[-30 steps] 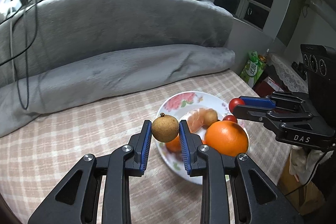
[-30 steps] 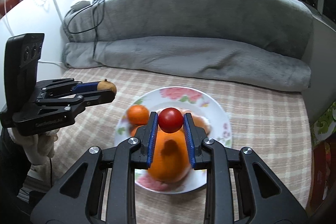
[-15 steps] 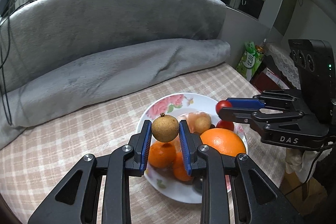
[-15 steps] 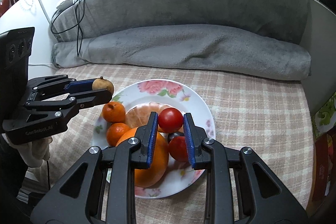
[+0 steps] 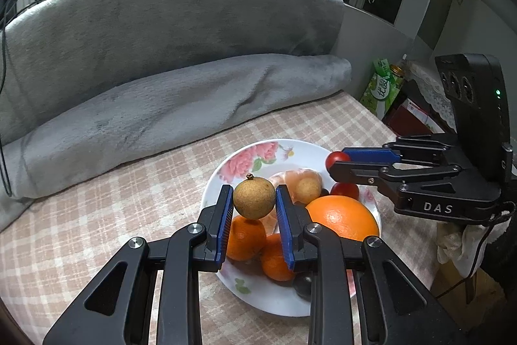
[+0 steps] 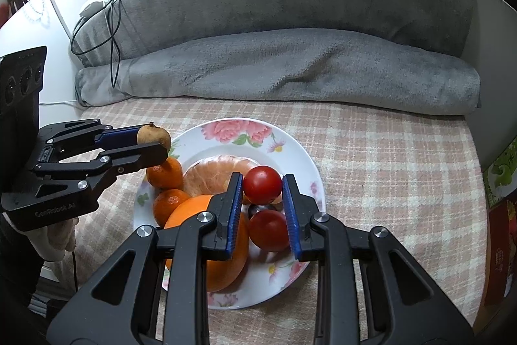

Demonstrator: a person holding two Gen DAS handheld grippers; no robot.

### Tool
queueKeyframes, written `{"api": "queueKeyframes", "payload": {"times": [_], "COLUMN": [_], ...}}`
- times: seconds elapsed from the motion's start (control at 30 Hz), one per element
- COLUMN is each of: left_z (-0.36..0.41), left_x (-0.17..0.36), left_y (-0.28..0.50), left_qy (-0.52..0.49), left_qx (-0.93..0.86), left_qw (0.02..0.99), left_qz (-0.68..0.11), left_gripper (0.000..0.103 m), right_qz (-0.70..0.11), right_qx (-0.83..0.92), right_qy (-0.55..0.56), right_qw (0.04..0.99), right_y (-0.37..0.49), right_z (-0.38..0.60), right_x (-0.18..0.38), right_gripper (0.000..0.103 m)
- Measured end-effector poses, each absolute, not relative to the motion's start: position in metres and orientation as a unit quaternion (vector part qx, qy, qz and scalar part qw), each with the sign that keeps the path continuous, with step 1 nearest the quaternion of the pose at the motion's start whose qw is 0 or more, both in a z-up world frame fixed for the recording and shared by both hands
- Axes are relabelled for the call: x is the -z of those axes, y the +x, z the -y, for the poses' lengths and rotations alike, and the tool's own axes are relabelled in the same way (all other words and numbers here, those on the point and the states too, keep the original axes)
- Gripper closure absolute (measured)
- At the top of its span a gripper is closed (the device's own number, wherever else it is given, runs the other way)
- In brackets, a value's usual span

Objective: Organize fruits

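A white flowered plate (image 5: 245,164) (image 6: 300,157) lies on the checked cloth, holding a large orange (image 5: 342,217) (image 6: 194,212), two small mandarins (image 5: 245,238) (image 6: 164,172), a peeled mandarin (image 6: 216,172), a brown longan (image 5: 308,189), a red tomato (image 6: 268,230) and a dark grape (image 5: 302,283). My left gripper (image 5: 254,199) (image 6: 155,139) is shut on a brown longan (image 5: 254,198) above the plate's left side. My right gripper (image 6: 262,185) (image 5: 336,160) is shut on a cherry tomato (image 6: 262,185) above the plate's right side.
A rolled grey blanket (image 5: 161,105) (image 6: 290,67) lies behind the plate, with black cables (image 6: 113,21) at its left end. A green carton (image 5: 379,86) and a red box (image 6: 499,248) stand beyond the cloth's right edge.
Both grippers drifted a little over the plate with their fruit still gripped; more of the plate and its mandarins now shows under them. Little has shifted in the last half second.
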State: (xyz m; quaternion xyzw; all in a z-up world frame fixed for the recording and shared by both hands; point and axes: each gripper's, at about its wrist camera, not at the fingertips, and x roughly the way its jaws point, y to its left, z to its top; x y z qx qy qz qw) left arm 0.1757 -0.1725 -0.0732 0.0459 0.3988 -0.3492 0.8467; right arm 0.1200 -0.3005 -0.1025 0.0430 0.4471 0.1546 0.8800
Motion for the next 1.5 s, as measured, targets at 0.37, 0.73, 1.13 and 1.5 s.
{"api": "queueKeyframes", "payload": {"times": [0.37,0.73,1.13,1.5], "left_z": [0.177,0.175,0.174,0.170], "left_x": [0.073,0.069,0.067,0.064], "left_y": [0.168,0.164,0.161,0.155], "left_qy": [0.058,0.057,0.060,0.064], "left_qx": [0.365,0.361,0.357,0.345], "left_qw": [0.841,0.847,0.850,0.856], "left_qz": [-0.394,-0.386,-0.382,-0.380], "left_gripper": [0.078,0.054,0.040,0.029], "right_qz": [-0.443,-0.433,-0.419,-0.414], "right_qx": [-0.156,-0.155,-0.148,-0.139], "right_qy": [0.044,0.048,0.050,0.049], "right_qw": [0.882,0.887,0.894,0.898], "right_y": [0.125,0.124,0.119,0.111], "right_z": [0.298,0.297,0.298,0.298], "right_x": [0.098,0.093,0.085,0.079], "right_gripper": [0.077,0.055,0.024,0.020]}}
